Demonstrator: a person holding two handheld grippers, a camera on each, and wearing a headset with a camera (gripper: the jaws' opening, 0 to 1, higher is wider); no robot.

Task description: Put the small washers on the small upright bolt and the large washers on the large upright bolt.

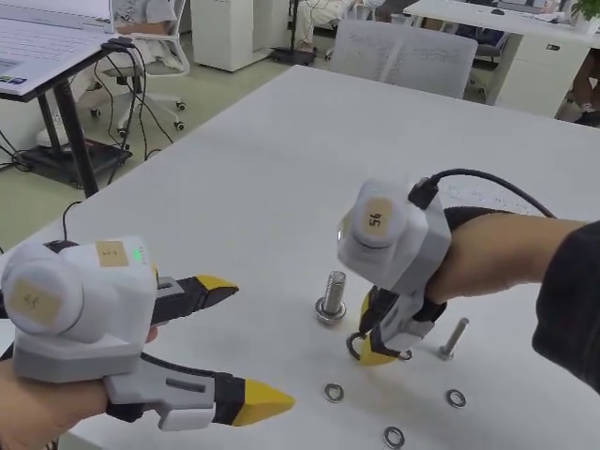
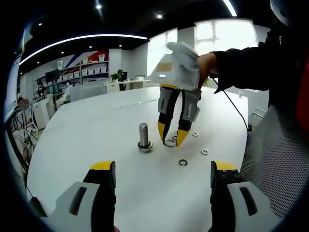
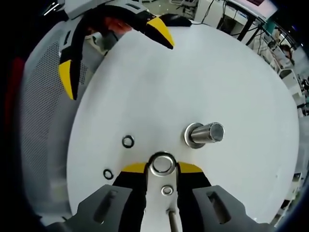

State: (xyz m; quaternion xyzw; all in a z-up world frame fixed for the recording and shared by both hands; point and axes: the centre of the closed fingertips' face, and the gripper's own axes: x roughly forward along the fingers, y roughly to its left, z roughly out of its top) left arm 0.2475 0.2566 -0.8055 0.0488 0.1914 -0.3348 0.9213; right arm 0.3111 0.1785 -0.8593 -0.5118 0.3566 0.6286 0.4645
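Note:
A large washer (image 3: 162, 155) sits pinched between the yellow tips of my right gripper (image 3: 162, 167), down at the white table. In the head view the right gripper (image 1: 375, 352) points down, just right of the large upright bolt (image 1: 331, 295) and left of the small upright bolt (image 1: 452, 339). Three small washers lie flat in front: one (image 1: 333, 392), another (image 1: 456, 398) and a third (image 1: 394, 436). My left gripper (image 1: 244, 342) hovers open at the lower left, nothing between its fingers. The left gripper view shows the right gripper (image 2: 171, 139) beside the large bolt (image 2: 144, 137).
The white table (image 1: 281, 159) stretches far back. A grey chair (image 1: 403, 56) stands behind its far edge. To the left stands a desk with a laptop (image 1: 37, 42) and dangling cables. A person's sleeve (image 1: 562, 300) reaches in from the right.

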